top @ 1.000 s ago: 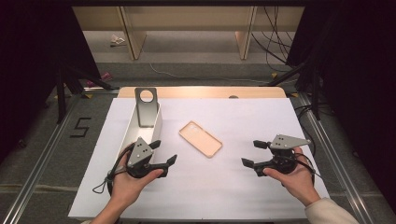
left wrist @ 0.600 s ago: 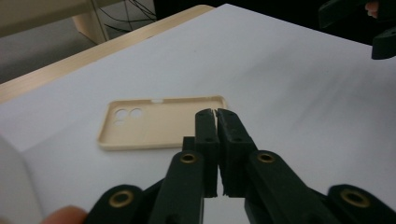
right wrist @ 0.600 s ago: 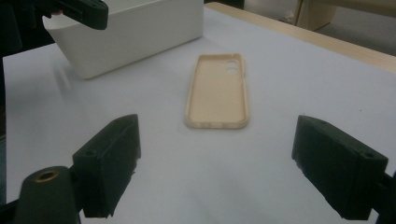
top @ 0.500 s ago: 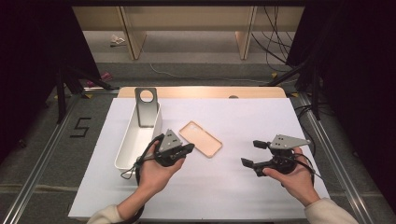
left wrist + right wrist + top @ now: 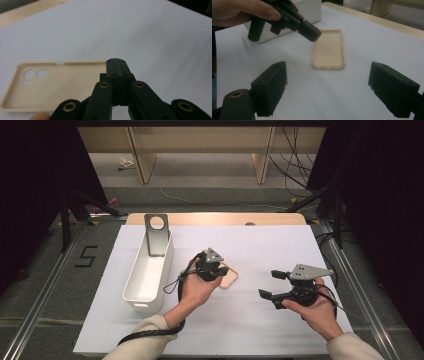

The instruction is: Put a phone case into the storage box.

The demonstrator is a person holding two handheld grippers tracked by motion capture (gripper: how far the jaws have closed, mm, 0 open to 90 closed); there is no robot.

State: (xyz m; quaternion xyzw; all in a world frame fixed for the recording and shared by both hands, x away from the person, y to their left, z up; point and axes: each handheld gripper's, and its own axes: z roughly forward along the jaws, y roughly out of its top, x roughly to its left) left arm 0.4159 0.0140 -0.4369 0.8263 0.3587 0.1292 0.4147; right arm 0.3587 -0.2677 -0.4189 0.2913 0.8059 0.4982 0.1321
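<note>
floor mark (image 5: 86,256) "5" | phone case (image 5: 57,85) seemingly unbranded | left hand-held gripper (image 5: 116,65) closed

Both grippers are matte black plastic, the left gripper (image 5: 212,268) and right gripper (image 5: 275,284) each topped by a grey triangular plate (brass-coloured pins at the linkages); black cables trail; sleeves are cream.

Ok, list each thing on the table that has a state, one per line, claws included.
Left claw: jaws shut with nothing between them, tips over the edge of the phone case.
Right claw: jaws wide open, nothing between them.
Phone case: lying flat on the white mat, hollow side up, empty.
White bin: upright on the mat; no contents visible inside.
</note>
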